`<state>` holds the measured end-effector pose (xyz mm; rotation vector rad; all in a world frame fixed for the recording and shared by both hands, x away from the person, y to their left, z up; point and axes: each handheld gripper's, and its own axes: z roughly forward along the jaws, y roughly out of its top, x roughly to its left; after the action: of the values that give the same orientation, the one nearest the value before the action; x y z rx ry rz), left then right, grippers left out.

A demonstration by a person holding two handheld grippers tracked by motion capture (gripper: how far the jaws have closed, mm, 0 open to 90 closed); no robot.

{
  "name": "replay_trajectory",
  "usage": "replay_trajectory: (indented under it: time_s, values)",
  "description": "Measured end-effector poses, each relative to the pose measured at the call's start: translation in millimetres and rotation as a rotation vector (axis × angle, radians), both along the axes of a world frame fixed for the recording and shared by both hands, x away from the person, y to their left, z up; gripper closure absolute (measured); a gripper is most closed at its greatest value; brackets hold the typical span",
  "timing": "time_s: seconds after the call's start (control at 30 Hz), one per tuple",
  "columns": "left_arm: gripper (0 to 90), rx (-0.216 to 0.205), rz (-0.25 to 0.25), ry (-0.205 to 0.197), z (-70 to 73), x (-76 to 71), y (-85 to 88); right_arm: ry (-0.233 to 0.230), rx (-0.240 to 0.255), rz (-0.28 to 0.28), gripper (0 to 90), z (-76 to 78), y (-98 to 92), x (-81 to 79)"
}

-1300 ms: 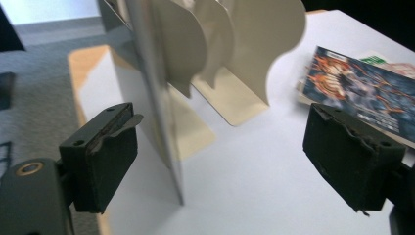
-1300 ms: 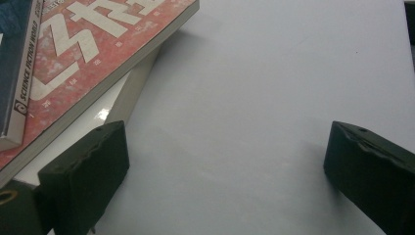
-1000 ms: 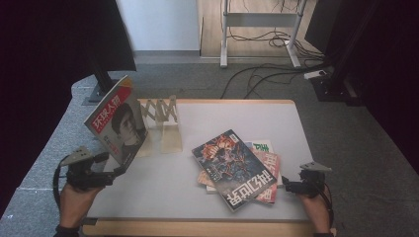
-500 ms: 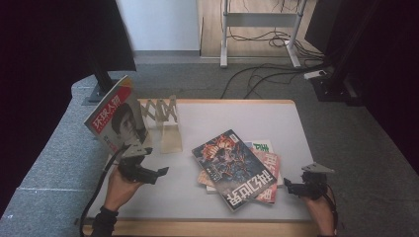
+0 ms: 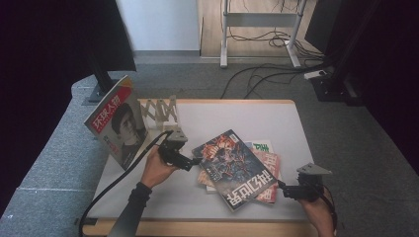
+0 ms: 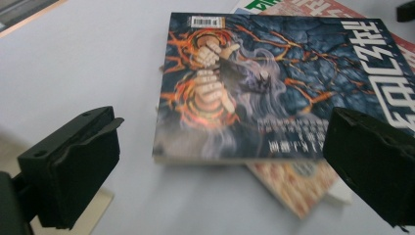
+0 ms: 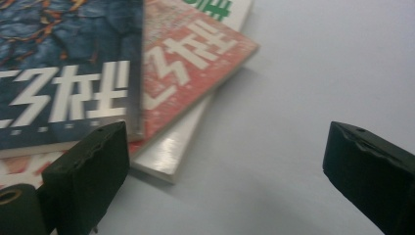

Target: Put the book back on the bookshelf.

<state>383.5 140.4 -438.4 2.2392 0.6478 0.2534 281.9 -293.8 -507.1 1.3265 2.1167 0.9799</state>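
A pale wooden accordion-style rack [image 5: 159, 109] stands at the far left of the grey table top [image 5: 237, 118]. A red-and-white magazine with a portrait cover [image 5: 115, 121] stands tilted at the rack's left end; whether it sits in a slot or merely leans against the rack cannot be told.

A loose stack of magazines lies flat at the middle of the table, toward its near right. On top is a dark blue magazine with orange flame art and large white lettering [image 5: 234, 168], turned at an angle. Under it a red magazine with white lettering [image 7: 188, 54] sticks out to the right, and beneath that lies a white magazine with green print [image 7: 215, 10], its corner showing at the far side.

The left gripper [image 5: 190, 161] hovers just left of the stack, pointing at the dark blue magazine. In the left gripper view its black jaws stand wide apart with nothing between them, framing the near edge of that cover without touching it.

The right gripper [image 5: 285, 190] sits at the near right, close beside the stack's right corner. Its jaws are also spread wide and empty over bare table; the left jaw is next to the stacked edges, but contact cannot be told.
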Motion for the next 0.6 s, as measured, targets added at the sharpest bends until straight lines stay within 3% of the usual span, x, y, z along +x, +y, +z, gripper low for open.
replay_trajectory:
  time_s: [0.07, 0.23, 0.33, 0.6]
  values:
    - [0.0, 0.003, -0.015, 0.020, -7.5, 12.9, -12.6, 0.001, 0.000, 0.016, 2.2, 0.2, 4.2, -0.9]
    - [0.1, 0.003, -0.027, 0.032, -17.5, 27.0, -21.8, 0.003, -0.003, 0.046, 1.8, -0.5, 12.1, -2.0]
    - [0.0, 0.033, -0.027, 0.052, -27.7, 37.7, -29.6, 0.008, -0.013, 0.075, 1.8, -1.9, 20.6, -2.1]
    - [0.0, 0.027, -0.023, 0.085, -52.7, 48.1, -37.8, 0.006, -0.029, 0.108, 1.8, -3.6, 30.8, -2.3]
